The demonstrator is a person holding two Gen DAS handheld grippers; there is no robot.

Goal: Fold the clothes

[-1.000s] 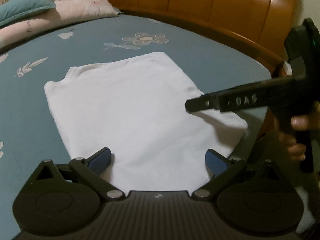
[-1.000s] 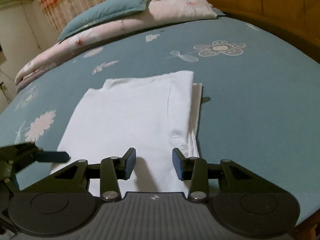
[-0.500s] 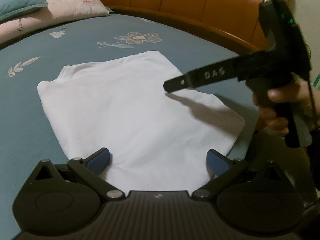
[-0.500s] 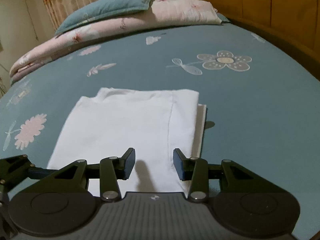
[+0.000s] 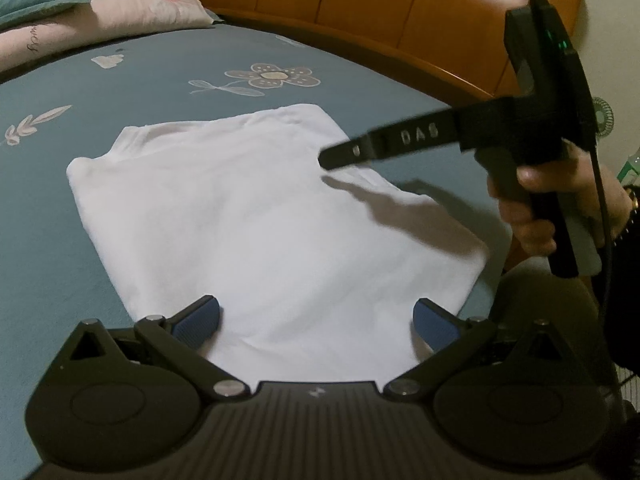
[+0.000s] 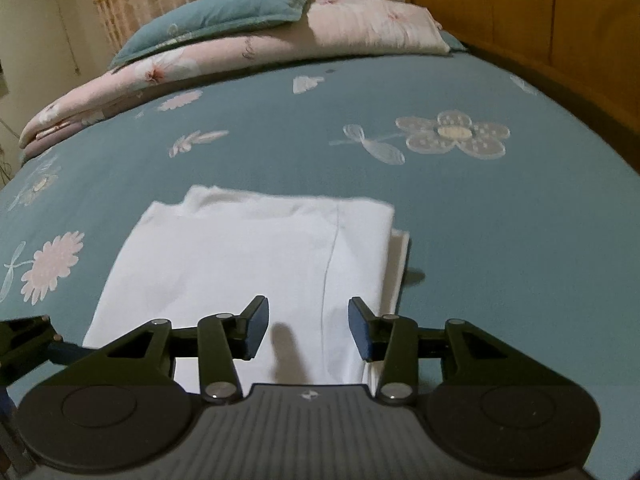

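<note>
A white T-shirt (image 5: 272, 224), folded into a flat rectangle, lies on the teal flowered bedsheet (image 5: 80, 128), directly ahead of both tongs and between their spread fingers. The left tongs (image 5: 316, 318) stand wide apart and hold nothing; their blue pads (image 5: 198, 318) sit just over the near edge of the shirt, one toward each near corner. The right tongs (image 6: 308, 328) are parted more narrowly, also holding nothing, poised above the near edge of the shirt (image 6: 248, 264) with a finger's shadow on the cloth between them. Seen from the left tongs, the right tongs' black finger (image 5: 384, 146) reaches in from the right above the shirt's far right side, gripped by a hand (image 5: 560, 200). Beyond the shirt lie a folded pink quilt (image 6: 224, 60) and a teal pillow (image 6: 216, 16); a wooden headboard (image 5: 360, 4) runs along the far right.
</note>
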